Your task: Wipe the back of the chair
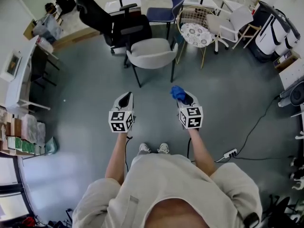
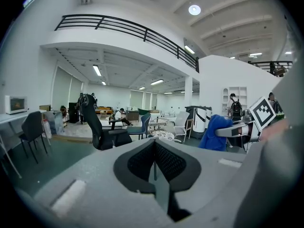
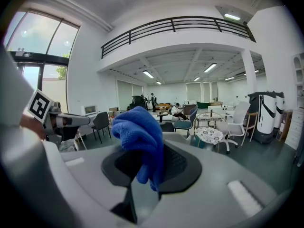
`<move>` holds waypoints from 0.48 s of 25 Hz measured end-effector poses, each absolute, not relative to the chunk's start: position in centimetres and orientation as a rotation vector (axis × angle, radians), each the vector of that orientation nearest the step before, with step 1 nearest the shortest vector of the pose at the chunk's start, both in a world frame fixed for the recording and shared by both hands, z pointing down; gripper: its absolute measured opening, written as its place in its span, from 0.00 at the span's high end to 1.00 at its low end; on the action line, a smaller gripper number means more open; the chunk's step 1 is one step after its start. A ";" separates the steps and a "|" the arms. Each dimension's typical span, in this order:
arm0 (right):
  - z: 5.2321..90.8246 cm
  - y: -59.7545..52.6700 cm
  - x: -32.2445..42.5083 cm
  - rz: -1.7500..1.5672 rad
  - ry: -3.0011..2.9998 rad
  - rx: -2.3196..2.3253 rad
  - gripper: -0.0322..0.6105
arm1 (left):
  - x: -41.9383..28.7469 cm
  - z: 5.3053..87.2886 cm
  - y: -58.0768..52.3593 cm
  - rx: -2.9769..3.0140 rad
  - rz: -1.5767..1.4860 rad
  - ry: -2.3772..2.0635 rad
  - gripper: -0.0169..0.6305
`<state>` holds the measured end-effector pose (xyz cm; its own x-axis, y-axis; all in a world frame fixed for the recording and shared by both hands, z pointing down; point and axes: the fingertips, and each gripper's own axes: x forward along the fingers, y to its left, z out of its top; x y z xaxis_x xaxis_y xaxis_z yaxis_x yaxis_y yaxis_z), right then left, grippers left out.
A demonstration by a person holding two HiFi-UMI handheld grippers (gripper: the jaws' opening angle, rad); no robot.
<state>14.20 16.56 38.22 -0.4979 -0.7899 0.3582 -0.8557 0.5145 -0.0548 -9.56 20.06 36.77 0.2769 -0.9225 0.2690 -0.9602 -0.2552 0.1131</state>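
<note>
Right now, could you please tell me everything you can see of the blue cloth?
The blue cloth is a small, soft, nubby rag, microfibre by its look, bunched into a crumpled wad. The right gripper is shut on it: its lower folds are pinched between the jaws, and the bulk bulges out past their tips. It is held in the air, short of the grey chair, and touches nothing but the jaws.

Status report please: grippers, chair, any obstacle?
Left gripper shut, empty. Right gripper shut on blue cloth. Grey chair ahead, not yet touched. No obstacle seen between.
</note>
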 end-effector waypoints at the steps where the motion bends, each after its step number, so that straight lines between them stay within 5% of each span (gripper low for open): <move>1: 38.2 16.4 14.3 0.326 -2.474 1.376 0.80 | -9.3 36.8 19.9 2.294 0.215 -1.738 0.97; 12: 40.2 15.3 14.5 0.349 -2.470 1.317 0.80 | -7.8 38.7 19.5 2.248 0.221 -1.735 0.97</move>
